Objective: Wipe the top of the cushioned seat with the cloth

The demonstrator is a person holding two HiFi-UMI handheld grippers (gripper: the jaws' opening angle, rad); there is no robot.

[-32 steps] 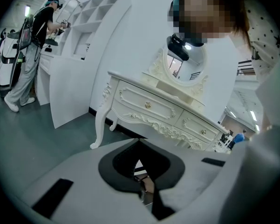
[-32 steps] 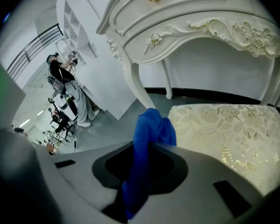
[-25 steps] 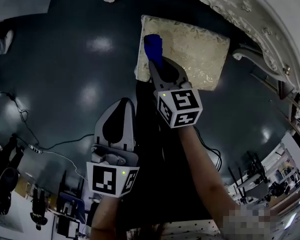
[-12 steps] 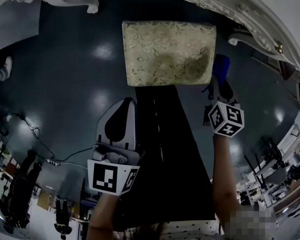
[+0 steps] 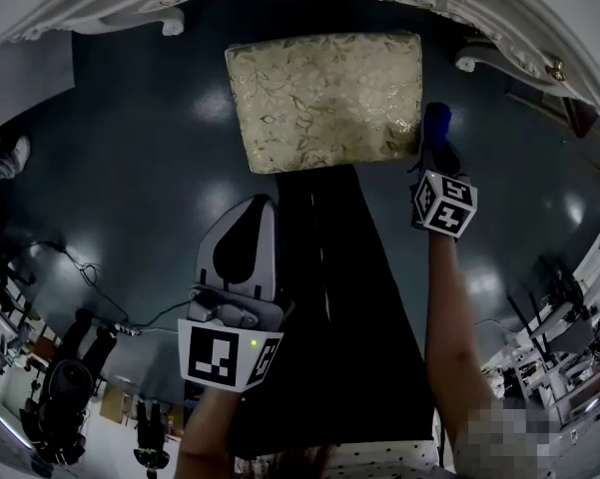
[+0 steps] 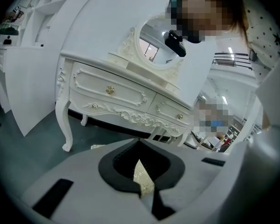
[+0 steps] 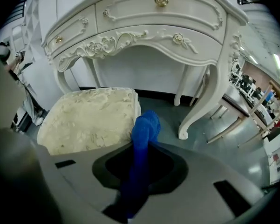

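Nearest to us, the left gripper (image 5: 256,208) hangs low over the dark floor (image 5: 130,168), short of the seat's near edge. Its jaws are drawn together with nothing in them; only a sliver of patterned fabric shows past them in the left gripper view.

Further out, the right gripper (image 5: 434,163) is clamped on the cloth (image 7: 146,125), a blue roll standing up out of its jaws. It sits just off the seat's right edge, close to the near right corner. In the right gripper view the roll's tip overlaps that edge, but we cannot tell whether it touches.

Beyond lies the seat (image 5: 324,98), its cream floral top fully uncovered, with nothing lying on it. Behind it stands the white dressing table (image 7: 158,27).

We judge no wiping is under way at this instant, since the cloth is beside the top and not on it. Nothing on the fabric, neither streak nor damp patch, tells wiped from unwiped, so we cannot say how much is done. As far as we can see, the whole top may be left, and a stroke would start from the right edge.
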